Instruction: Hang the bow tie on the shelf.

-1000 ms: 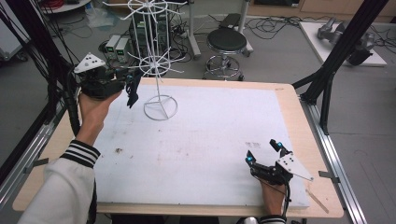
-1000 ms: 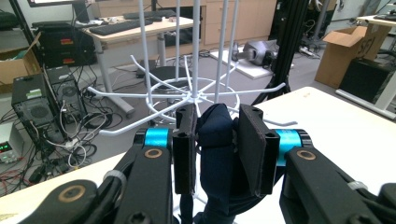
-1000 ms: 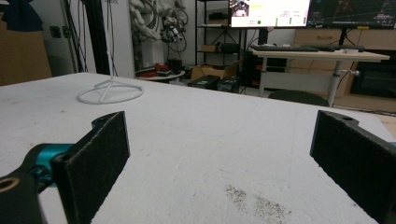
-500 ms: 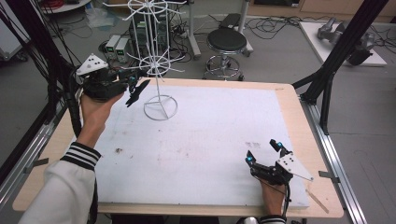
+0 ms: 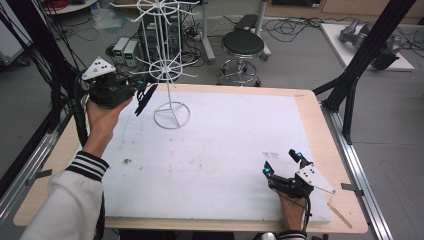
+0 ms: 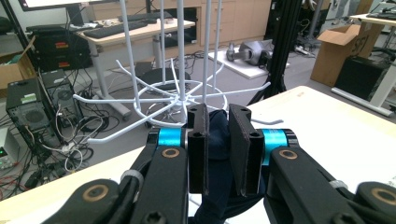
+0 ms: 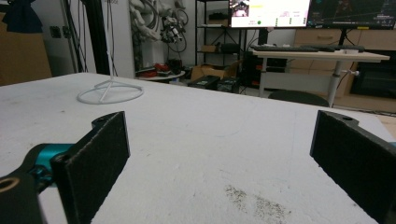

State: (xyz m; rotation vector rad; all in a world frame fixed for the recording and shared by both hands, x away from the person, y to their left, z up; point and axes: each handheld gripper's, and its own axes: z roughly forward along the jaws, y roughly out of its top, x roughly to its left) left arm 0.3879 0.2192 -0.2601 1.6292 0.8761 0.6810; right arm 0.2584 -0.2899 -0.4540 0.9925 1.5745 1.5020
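A white wire rack stands on its ring base at the back left of the white board, its hooked arms spreading just beyond my left gripper. That left gripper is held above the board's back left corner, level with the rack's lower arms, and is shut on a dark blue cloth that hangs down between its pads. My right gripper rests low at the board's front right, open, with bare board between its jaws. The rack's base ring lies far off in the right gripper view.
A black stool and computer boxes stand on the floor behind the table. Black frame posts rise at the right and left sides. The wooden table edge runs close by the right gripper.
The left gripper's jaws have drawn together on the dark cloth, and its tip has swung slightly toward the rack. The right gripper has stayed where it was.
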